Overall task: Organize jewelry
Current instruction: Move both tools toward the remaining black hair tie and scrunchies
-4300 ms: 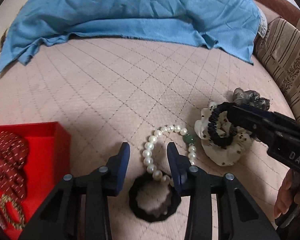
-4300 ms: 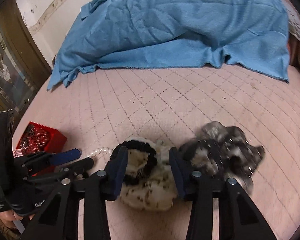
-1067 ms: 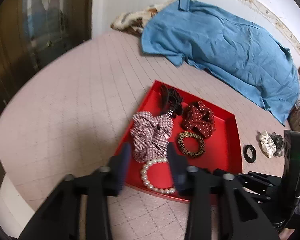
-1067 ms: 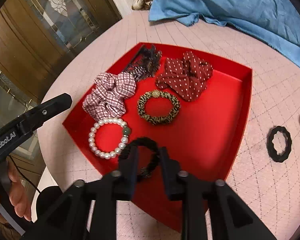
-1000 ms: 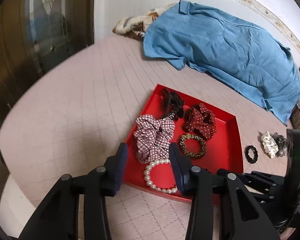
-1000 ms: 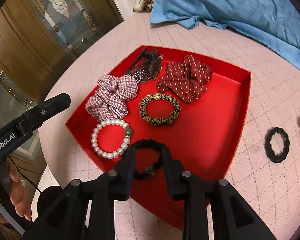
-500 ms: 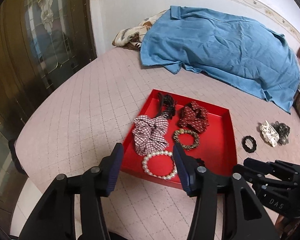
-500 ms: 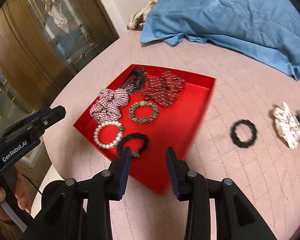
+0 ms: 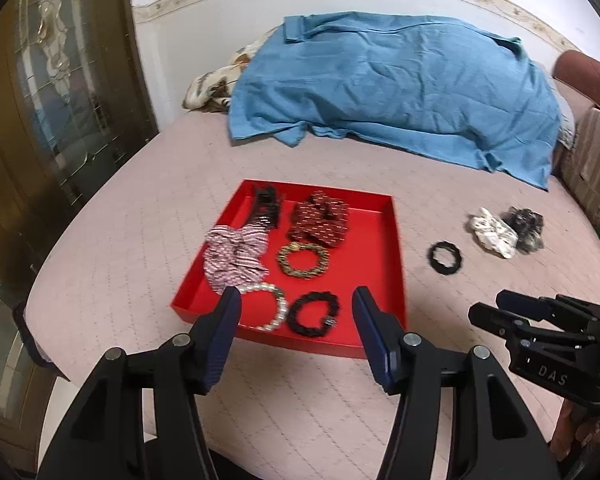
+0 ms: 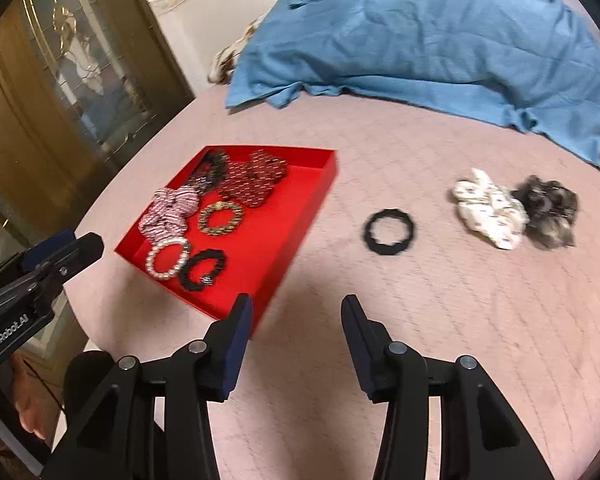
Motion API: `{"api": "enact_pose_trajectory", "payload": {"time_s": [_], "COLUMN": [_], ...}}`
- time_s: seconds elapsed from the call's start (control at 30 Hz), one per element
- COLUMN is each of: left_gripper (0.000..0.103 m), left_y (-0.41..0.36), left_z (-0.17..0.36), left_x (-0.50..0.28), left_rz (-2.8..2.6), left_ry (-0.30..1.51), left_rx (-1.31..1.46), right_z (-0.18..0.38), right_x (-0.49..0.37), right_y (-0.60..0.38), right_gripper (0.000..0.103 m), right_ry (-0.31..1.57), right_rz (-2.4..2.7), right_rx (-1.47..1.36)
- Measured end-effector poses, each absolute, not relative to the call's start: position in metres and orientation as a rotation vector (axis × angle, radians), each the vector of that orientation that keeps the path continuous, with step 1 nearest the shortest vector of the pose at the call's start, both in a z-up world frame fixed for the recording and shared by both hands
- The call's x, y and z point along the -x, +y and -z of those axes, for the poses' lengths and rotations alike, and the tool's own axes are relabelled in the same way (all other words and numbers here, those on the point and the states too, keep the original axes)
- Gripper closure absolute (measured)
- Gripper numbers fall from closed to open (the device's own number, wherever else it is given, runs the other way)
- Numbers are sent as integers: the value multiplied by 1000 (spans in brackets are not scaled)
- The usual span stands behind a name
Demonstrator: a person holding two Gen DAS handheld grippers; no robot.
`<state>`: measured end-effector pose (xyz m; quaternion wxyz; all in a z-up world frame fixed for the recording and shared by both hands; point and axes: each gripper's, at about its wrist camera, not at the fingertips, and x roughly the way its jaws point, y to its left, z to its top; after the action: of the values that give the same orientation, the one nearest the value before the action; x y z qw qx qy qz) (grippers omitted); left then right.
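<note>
1. My left gripper (image 9: 296, 300) and right gripper (image 10: 296, 308) are both empty; their jaws have just been opening, nothing between them.
2. The red tray (image 10: 300, 208), ahead-left of my right gripper, holds 7 pieces, including the pearl bracelet (image 10: 167, 258) and black beaded bracelet (image 10: 202, 269).
3. 3 pieces are left on the bed cover, ahead of my right gripper: the black hair tie (image 10: 388, 232), nearest, then the white scrunchie (image 10: 488, 210) touching the dark scrunchie (image 10: 550, 210).
4. Judgement: the tie is light, soft, lies flat; pinch across 1 side of its ring. Scrunchies compress; take the bulkiest fold.
</note>
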<state>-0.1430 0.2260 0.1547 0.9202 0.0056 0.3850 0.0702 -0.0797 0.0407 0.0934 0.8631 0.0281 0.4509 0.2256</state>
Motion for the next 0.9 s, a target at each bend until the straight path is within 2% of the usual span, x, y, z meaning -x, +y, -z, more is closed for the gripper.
{"api": "enact_pose_trajectory", "payload": {"time_s": [0.2,0.9], "left_gripper": [44,43], "left_y": [203,151], "left_z": [-155,-141], "left_x": [150,147], "left_rz": [-109,-41], "left_ry": [789,847], "left_rx": [-46,-144], "right_z": [-96,-79], "right_x": [92,93], "right_y": [9,-60], "right_gripper": [46,45], "right_ry": [925,948], "right_rz": [-401,-273], "right_rx": [-64,-163]}}
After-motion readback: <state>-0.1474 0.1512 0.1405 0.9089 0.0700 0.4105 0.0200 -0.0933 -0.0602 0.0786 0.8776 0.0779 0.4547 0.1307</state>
